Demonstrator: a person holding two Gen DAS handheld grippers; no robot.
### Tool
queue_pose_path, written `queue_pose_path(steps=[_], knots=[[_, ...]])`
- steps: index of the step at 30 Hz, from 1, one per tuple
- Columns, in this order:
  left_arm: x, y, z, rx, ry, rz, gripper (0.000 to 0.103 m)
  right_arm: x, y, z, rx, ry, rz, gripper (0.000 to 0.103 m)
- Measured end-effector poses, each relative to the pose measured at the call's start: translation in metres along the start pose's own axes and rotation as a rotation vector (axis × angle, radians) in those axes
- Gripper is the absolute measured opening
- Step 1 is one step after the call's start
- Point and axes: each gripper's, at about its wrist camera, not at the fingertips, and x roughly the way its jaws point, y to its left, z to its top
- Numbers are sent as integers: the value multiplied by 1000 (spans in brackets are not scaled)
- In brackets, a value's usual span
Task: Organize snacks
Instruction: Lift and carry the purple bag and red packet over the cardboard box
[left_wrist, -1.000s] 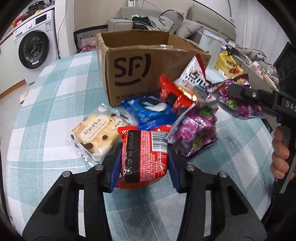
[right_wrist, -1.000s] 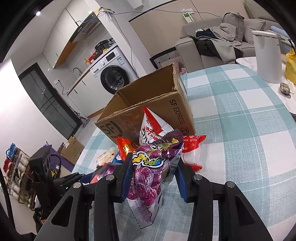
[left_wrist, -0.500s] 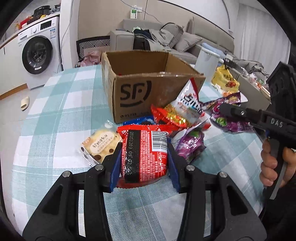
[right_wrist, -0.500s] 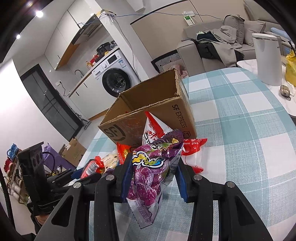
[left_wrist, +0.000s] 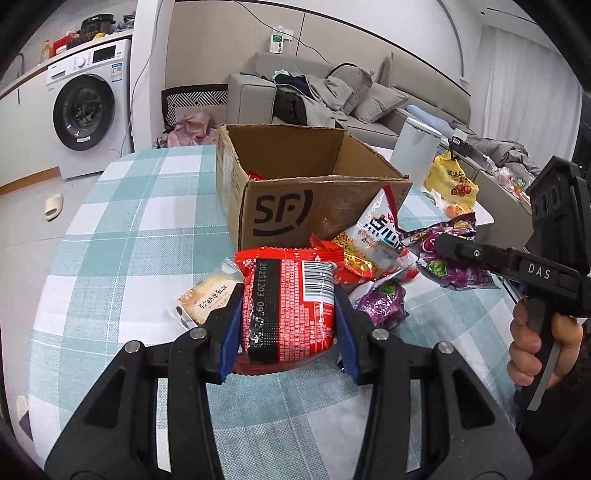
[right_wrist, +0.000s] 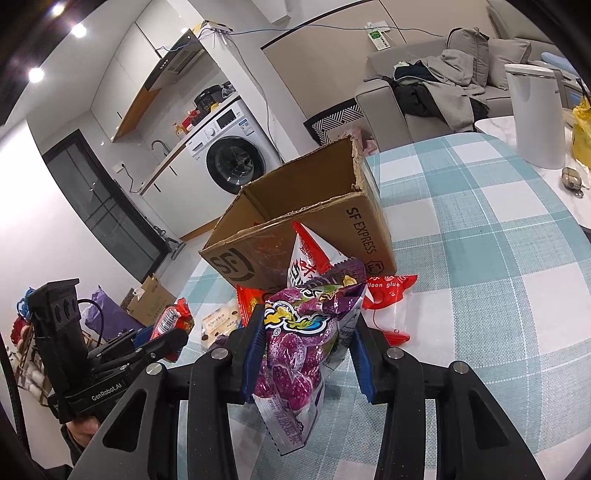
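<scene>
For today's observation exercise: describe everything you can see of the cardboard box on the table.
The box is plain brown corrugated cardboard, open at the top with no flaps, its rims rough and torn. One face carries a black SF logo, another reads SF EXPRESS. It stands upright on the checked tablecloth. Something red shows inside at a corner; the rest of the inside is hidden. A white and red snack bag leans on its logo face.

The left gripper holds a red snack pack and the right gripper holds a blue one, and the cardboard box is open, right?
Not quite. The right gripper holds a purple snack bag, not a blue one, as the right wrist view shows. The left gripper does hold the red snack pack, and the cardboard box is open.
</scene>
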Motion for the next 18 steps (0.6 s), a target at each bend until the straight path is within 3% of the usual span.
queue_pose_path(steps=[18], knots=[[-12,-4,10,-19,-69,15,42,-6,4,5,-5,-18,23,43]])
